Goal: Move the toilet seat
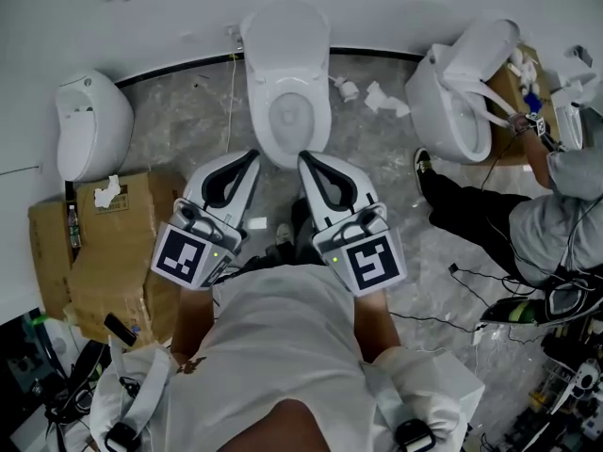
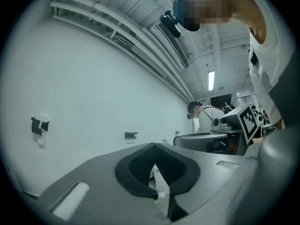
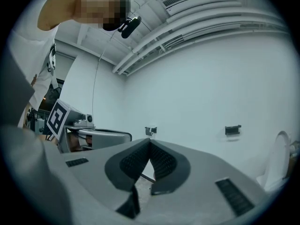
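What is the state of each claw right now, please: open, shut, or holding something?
Left claw: shut, holding nothing.
Right claw: shut, holding nothing.

My grey plastic tongs (image 2: pixel 154 146) sit closed and empty, facing a plain white wall (image 2: pixel 93 88) with a small black bracket (image 2: pixel 131 135).

Cool, even light from a ceiling strip light (image 2: pixel 211 80); fisheye bending, dark vignetted corners, soft shadows.

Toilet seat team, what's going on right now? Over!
Left gripper shut, empty. Right gripper shut, empty. Toilet seat untouched, just ahead. Nothing blocking; paper scraps lie off to one side.
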`<state>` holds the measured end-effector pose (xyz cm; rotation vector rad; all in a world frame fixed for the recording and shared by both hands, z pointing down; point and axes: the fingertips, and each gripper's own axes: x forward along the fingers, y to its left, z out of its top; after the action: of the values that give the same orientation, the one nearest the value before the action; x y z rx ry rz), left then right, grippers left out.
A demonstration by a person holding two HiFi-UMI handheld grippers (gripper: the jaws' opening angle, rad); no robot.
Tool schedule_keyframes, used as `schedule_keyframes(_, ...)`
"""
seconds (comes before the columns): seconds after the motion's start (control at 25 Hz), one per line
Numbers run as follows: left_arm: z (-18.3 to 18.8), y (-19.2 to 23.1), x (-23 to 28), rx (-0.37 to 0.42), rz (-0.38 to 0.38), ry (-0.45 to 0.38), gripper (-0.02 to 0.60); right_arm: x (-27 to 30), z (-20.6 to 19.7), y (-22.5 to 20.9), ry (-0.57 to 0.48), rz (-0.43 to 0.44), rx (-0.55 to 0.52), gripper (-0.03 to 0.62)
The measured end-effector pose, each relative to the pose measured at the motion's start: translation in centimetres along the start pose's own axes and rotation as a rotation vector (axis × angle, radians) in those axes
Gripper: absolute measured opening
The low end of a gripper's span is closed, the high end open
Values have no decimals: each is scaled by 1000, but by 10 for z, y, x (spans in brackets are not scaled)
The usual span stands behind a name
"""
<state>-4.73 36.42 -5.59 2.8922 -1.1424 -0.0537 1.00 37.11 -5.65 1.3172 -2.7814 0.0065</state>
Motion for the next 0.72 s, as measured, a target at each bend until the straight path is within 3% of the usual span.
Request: schedule_keyframes(0.72, -13, 85, 118, -3, 100, 51, 0, 97, -6, -114, 19, 109, 38, 3)
